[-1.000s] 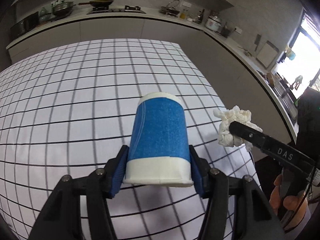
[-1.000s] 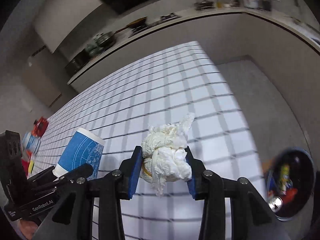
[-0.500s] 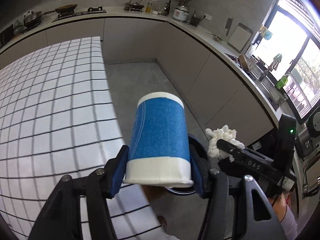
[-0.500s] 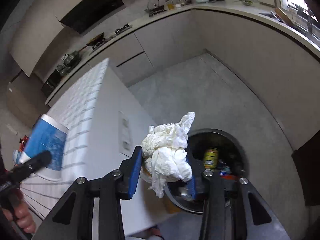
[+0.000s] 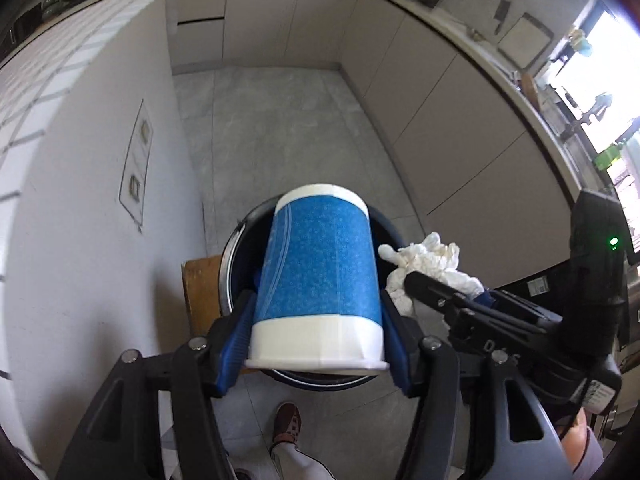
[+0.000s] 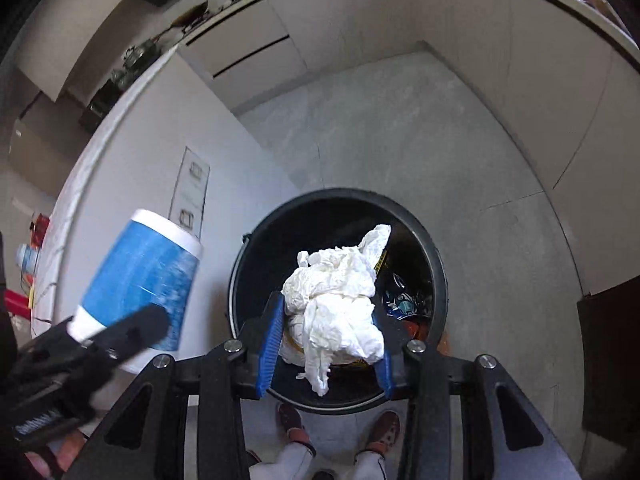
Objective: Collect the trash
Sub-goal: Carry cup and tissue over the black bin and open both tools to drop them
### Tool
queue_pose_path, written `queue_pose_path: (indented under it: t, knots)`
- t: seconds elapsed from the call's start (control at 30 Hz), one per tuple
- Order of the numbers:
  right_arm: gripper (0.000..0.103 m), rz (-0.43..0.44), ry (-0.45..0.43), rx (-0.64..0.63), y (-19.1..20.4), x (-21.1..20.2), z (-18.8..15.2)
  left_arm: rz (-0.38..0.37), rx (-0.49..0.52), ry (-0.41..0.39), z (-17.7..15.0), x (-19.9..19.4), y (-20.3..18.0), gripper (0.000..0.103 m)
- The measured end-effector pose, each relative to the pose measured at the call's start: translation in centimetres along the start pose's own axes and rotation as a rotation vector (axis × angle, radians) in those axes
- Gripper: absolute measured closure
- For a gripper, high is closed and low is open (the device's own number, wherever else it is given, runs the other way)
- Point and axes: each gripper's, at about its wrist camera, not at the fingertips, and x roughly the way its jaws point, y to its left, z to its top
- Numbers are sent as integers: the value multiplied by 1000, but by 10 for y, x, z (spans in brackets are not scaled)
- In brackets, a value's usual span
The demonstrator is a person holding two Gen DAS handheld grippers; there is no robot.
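My left gripper [image 5: 316, 336] is shut on a blue and white paper cup [image 5: 318, 276], held upside down over the black trash bin [image 5: 230, 264]. My right gripper [image 6: 326, 344] is shut on a crumpled white tissue wad [image 6: 334, 300], held right above the bin's opening [image 6: 434, 264]. The cup also shows at the left of the right wrist view [image 6: 140, 276], and the tissue at the right of the left wrist view [image 5: 428, 268]. The bin holds several pieces of trash, partly hidden by the tissue.
The white side wall of the table [image 5: 92, 216] stands to the left of the bin. A brown box [image 5: 200, 292] sits between wall and bin. Grey cabinets [image 5: 460, 140] line the far side of the floor. The person's shoes [image 6: 384, 432] are just below the bin.
Both grippers have swung off the checked tabletop to the right and down, and now hang over the bin on the floor. Cup and tissue remain held.
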Motion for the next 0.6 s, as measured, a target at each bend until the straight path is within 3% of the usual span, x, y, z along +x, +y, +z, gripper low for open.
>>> queue_pose_path:
  t: [0.07,0.2,0.33,0.6]
  knots:
    - [57,-6,17,-18,-4,8,-2,21,2,7,-2,10,-1,39]
    - [33,-45,36,-46,-9,24,2,71,13,8,-2,27,-12,35]
    - [31,-44,29,-23,-14,25,3,89,-6,27,1,32,-13,35]
    - [31,-23,-31,-24,-10,-20,-6,84,6,-61,-12,-19,-23,35]
